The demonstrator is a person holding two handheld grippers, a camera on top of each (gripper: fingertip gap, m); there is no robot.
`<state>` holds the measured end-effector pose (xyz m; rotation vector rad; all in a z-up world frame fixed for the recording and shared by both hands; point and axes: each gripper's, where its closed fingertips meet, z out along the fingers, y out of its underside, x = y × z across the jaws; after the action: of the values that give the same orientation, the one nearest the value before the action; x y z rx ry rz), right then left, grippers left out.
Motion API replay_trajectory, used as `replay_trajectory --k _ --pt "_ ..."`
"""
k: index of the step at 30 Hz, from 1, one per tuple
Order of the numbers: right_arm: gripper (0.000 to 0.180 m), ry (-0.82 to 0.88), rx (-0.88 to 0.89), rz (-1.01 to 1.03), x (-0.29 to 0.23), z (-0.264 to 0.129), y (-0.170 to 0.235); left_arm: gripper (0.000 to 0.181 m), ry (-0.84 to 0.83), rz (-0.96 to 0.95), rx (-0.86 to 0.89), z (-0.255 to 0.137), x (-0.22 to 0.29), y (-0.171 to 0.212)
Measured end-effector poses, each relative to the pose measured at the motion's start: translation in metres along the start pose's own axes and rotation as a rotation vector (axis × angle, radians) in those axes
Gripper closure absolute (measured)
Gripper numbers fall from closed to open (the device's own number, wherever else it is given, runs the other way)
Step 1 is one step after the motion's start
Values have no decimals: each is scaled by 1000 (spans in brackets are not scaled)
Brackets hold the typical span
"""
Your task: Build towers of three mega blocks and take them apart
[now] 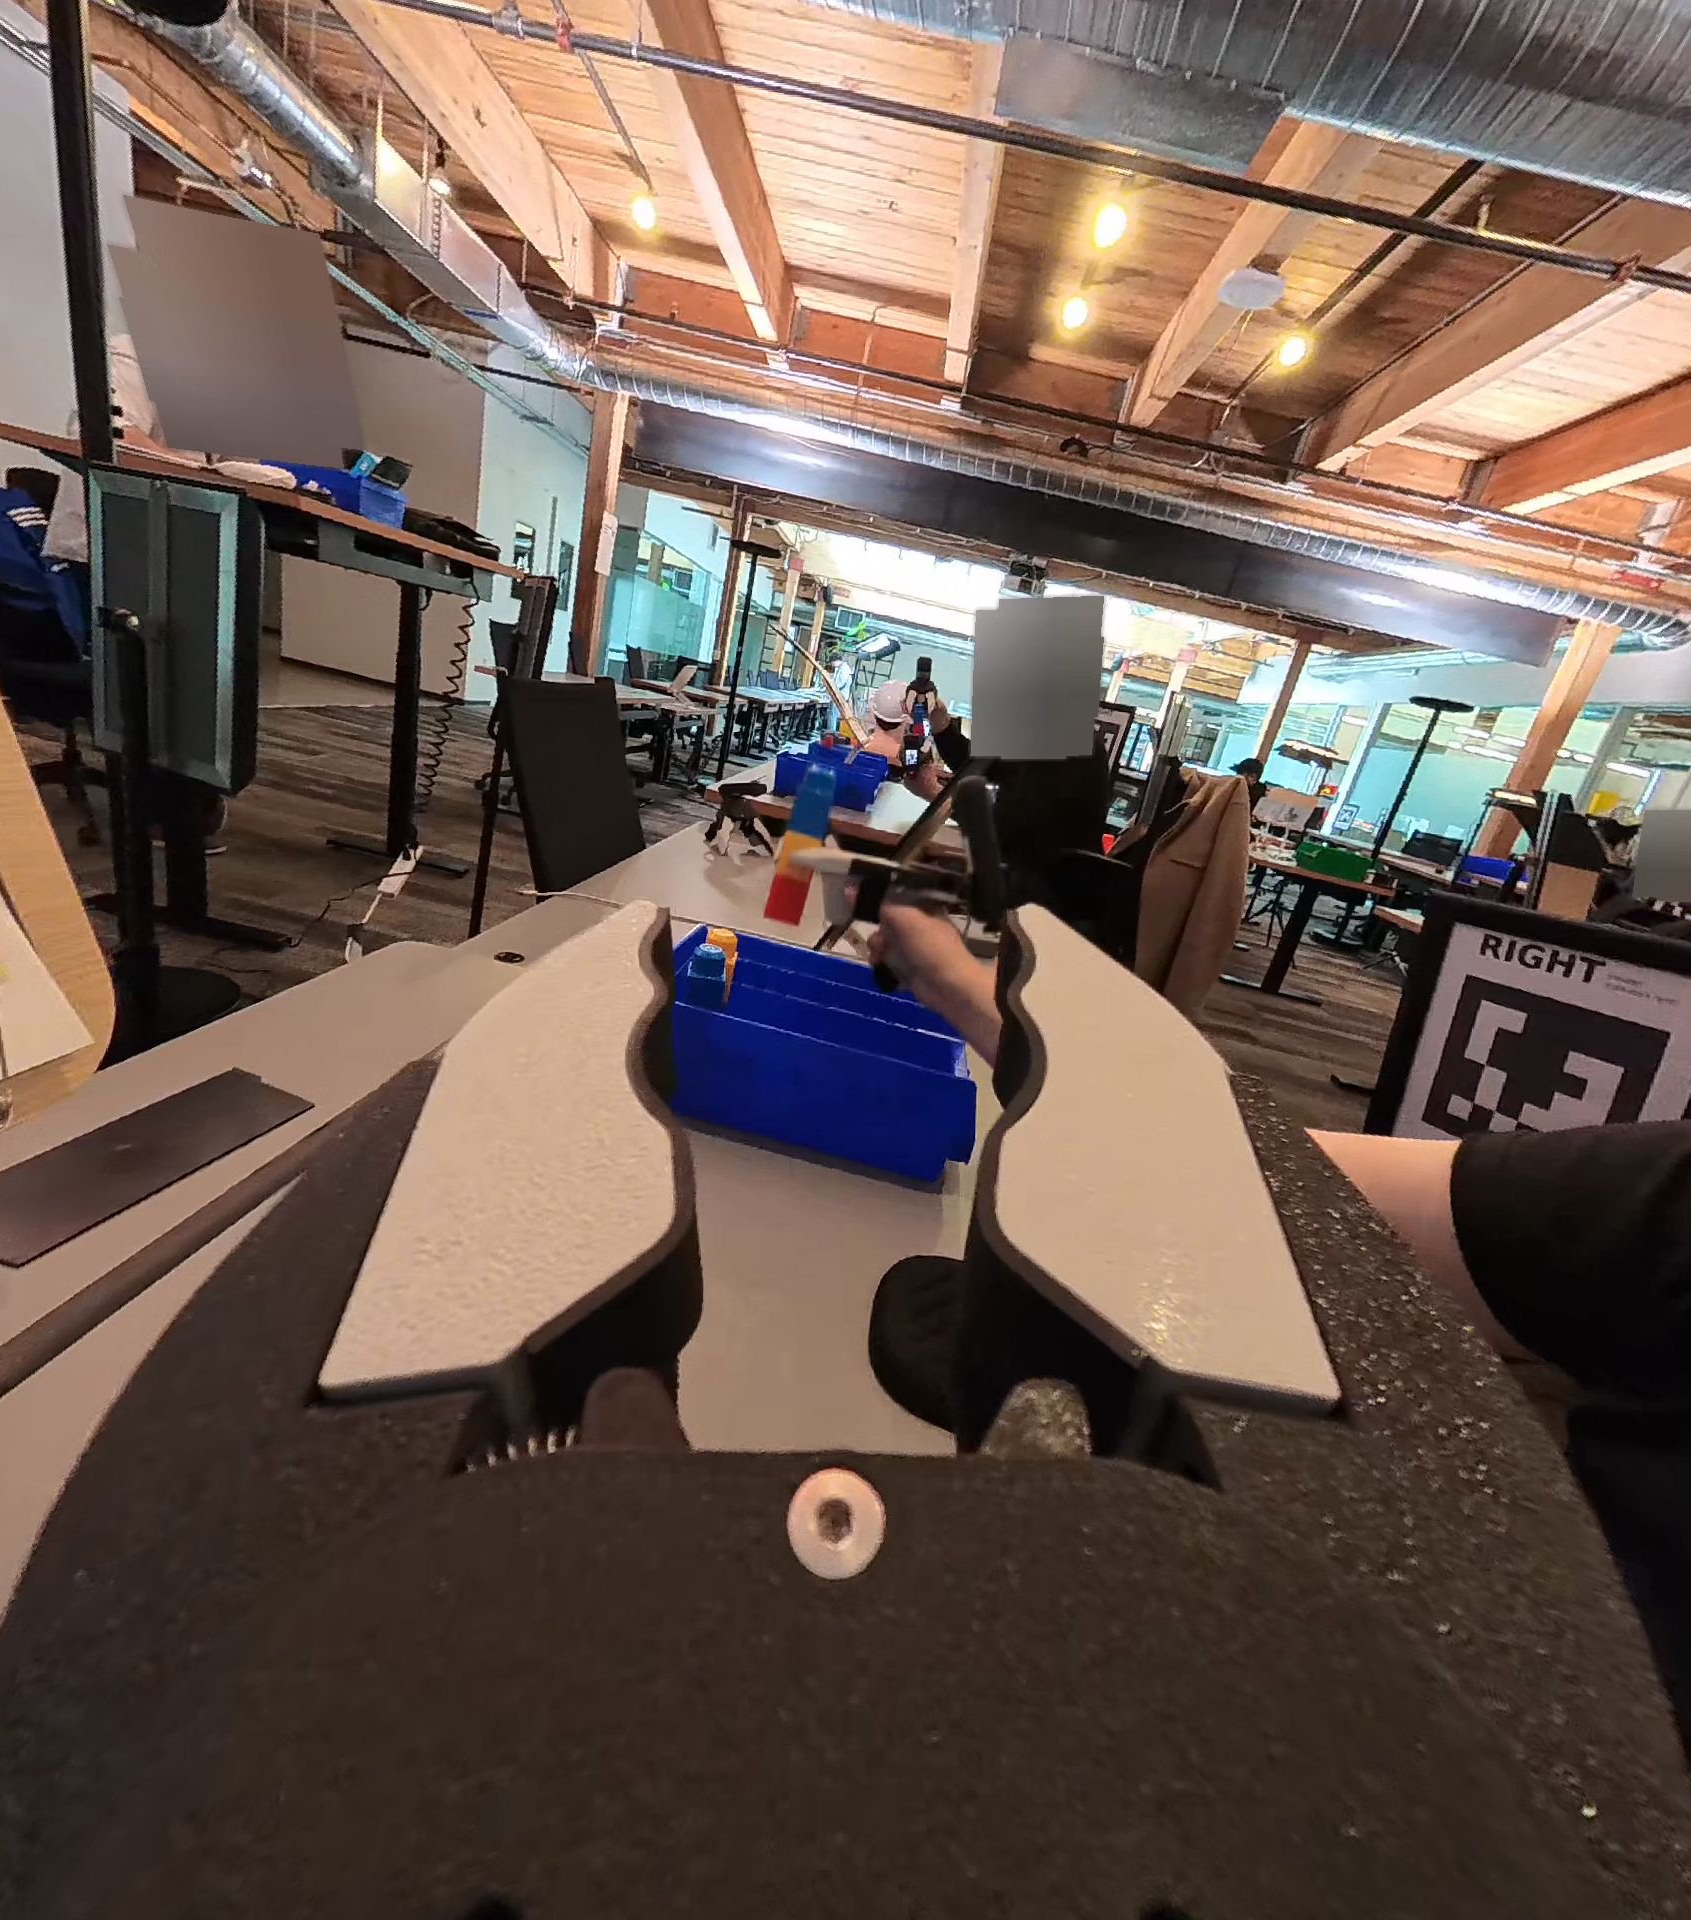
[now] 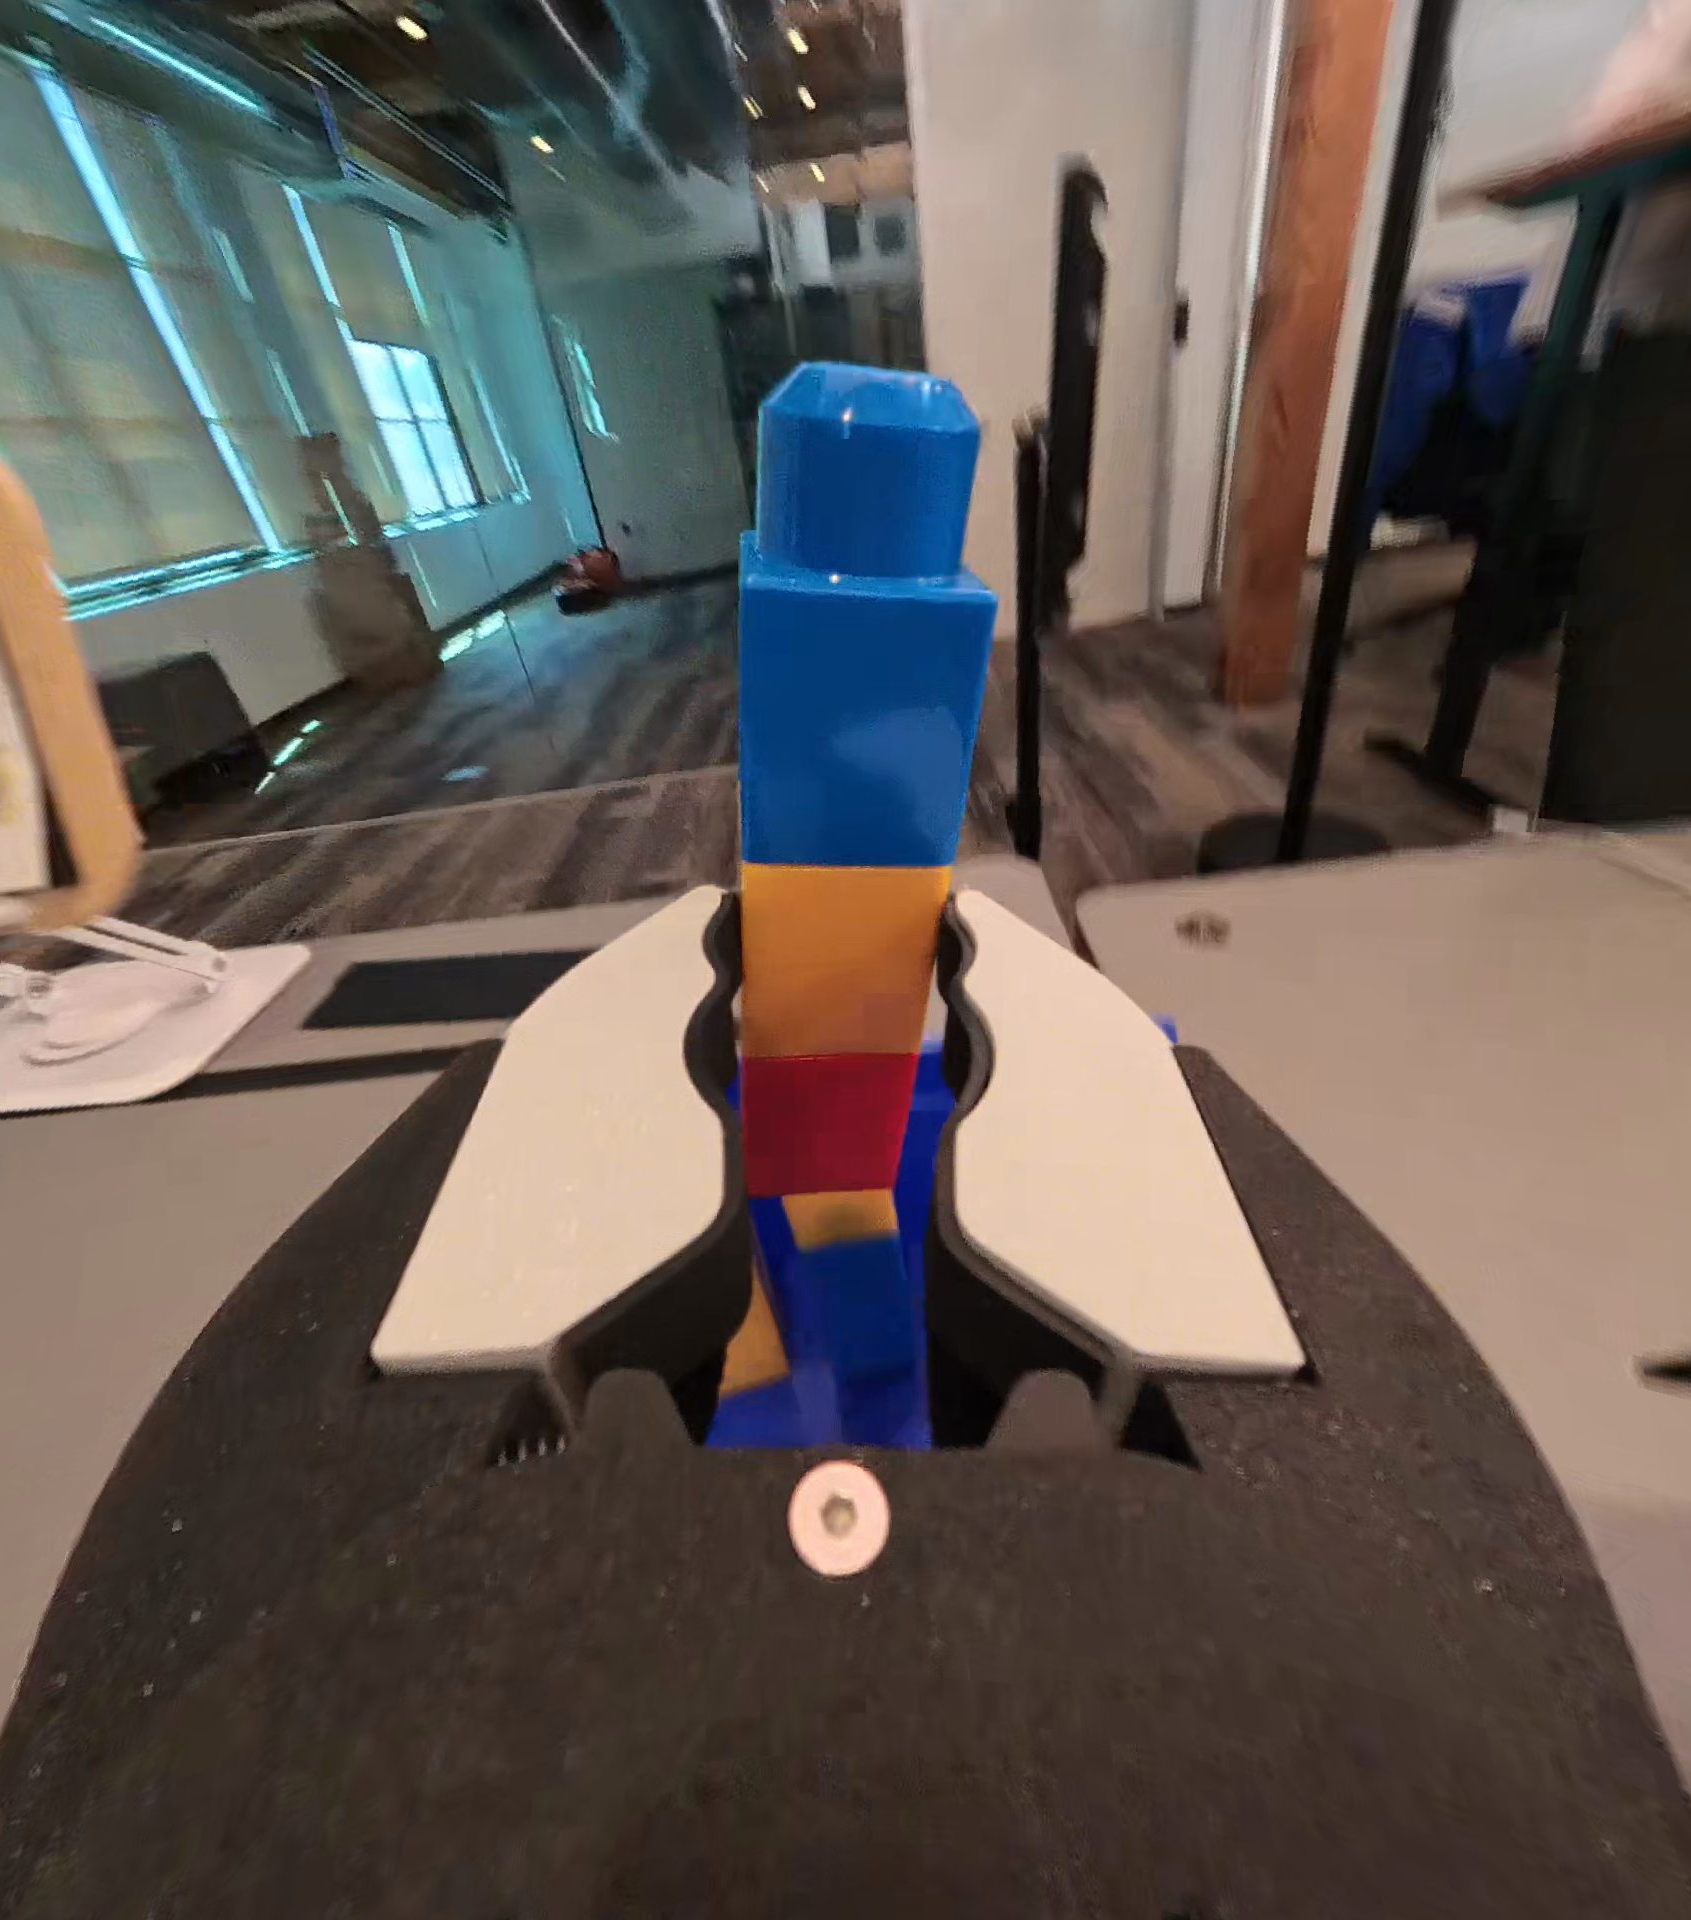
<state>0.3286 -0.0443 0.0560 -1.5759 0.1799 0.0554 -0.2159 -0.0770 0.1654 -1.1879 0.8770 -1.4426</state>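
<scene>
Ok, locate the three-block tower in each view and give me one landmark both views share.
Left wrist view: the tower is small, just above centre, held by the right claw above the blue bin.
Right wrist view: it fills the centre, clamped between the claw's fingers.
Shared landmark: the blue bin, below the tower in both.

A flat black strip (image 1: 98, 1164) lay on the grey table (image 1: 799, 1278) at the near left. Far right stood a framed black-and-white marker card (image 1: 1547, 1039) — beyond it, a tan coat (image 1: 1189, 894) hung over a chair.
</scene>
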Motion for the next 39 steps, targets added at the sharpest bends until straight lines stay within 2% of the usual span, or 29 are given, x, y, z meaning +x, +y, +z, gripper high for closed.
replay_trajectory --k 3,8,12,17,24,30,33,39 --pt "144 50 -52 79 26 8 39 122 4 -4 -32 8 2 8" --pt "144 150 -168 -25 48 21 80 122 3 8 -68 16 4 15" --pt "144 90 -227 -33 46 32 107 123 1 16 -84 19 6 17" --pt "144 116 -326 -20 58 37 130 124 10 18 -93 22 10 19" --pt "144 104 -327 -121 59 46 135 126 16 17 -107 22 14 21" --pt "144 139 -281 -21 68 48 141 126 14 26 -102 21 15 19" --pt "144 98 -224 -72 62 51 133 126 16 30 -101 21 16 18" --pt "144 96 -253 -118 59 55 137 127 24 24 -99 22 16 19"
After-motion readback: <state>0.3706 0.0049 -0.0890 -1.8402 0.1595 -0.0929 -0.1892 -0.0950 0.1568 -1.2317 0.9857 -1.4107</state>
